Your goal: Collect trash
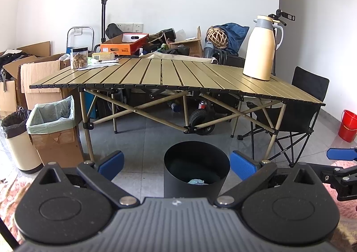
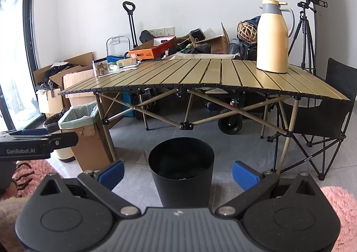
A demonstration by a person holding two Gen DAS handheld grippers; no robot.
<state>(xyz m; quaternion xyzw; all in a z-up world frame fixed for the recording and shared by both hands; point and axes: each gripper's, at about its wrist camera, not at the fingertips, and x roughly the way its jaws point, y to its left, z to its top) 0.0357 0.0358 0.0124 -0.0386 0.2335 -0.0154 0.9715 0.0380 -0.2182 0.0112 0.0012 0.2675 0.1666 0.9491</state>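
A round black bin [image 1: 196,169] stands on the grey floor in front of the folding table; a pale blue scrap [image 1: 196,181] lies inside it. My left gripper [image 1: 177,166] is open, its blue pads [image 1: 111,164] either side of the bin, empty. The same bin [image 2: 181,168] shows in the right wrist view, between the blue pads [image 2: 244,175] of my open, empty right gripper [image 2: 178,172]. The right gripper's blue finger [image 1: 340,153] pokes in at the left view's right edge. The left gripper's black body [image 2: 33,143] enters the right view from the left.
A slatted folding table [image 1: 178,73] carries a cream thermos jug [image 1: 260,49], a clear jar [image 1: 78,58] and papers. Left of it stand a lined cardboard box [image 1: 52,122] and a cream bin with a black bag [image 1: 19,138]. A black camp chair [image 1: 299,109], red bucket [image 1: 348,126] and pink rug [image 2: 341,207] lie right.
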